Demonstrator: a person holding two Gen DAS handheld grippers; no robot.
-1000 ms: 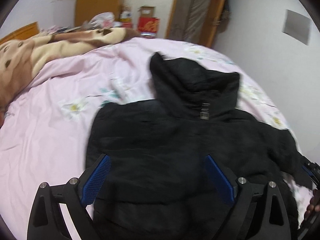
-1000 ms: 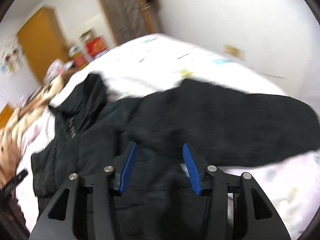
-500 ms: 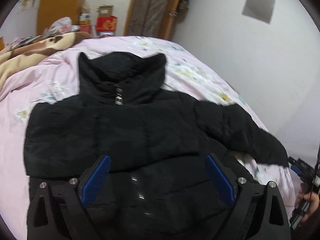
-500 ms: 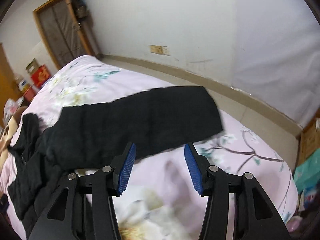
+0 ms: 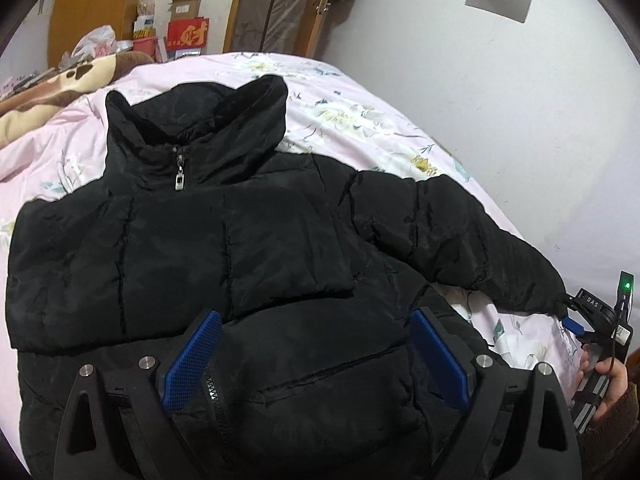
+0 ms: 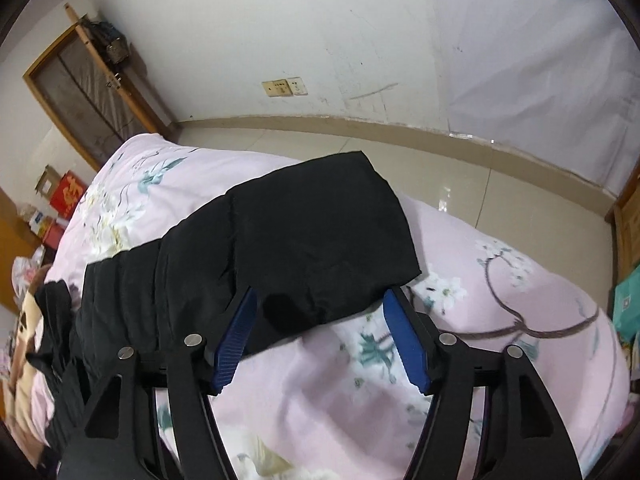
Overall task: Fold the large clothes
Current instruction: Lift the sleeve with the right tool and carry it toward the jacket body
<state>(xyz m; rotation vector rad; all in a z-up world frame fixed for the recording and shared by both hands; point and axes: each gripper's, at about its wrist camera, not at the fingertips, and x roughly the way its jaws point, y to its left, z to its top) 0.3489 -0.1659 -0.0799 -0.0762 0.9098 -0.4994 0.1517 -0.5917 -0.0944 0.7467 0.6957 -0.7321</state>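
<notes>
A black puffer jacket (image 5: 248, 248) lies front up on the pink floral bedsheet (image 5: 360, 120), zip closed, collar at the far end. One sleeve is folded across the chest. The other sleeve (image 5: 460, 236) stretches out to the right. My left gripper (image 5: 314, 316) hovers open over the jacket's lower front, with nothing between its fingers. My right gripper (image 6: 320, 294) is at the cuff end of the outstretched sleeve (image 6: 304, 236); its jaws are opening, and the cuff lies between them without the pads pressing on it. In the left wrist view the right gripper (image 5: 588, 320) shows at the sleeve's tip.
A brown patterned blanket (image 5: 60, 84) is bunched at the far left of the bed. Red boxes (image 5: 188, 36) and a door stand beyond. The bed's edge drops to a tiled floor (image 6: 360, 140) by the white wall. A teal box (image 6: 626, 304) sits at the right.
The right gripper has travelled from the jacket's body along the sleeve to its cuff, and its jaws have widened. The left gripper has shifted right over the jacket, still open.
</notes>
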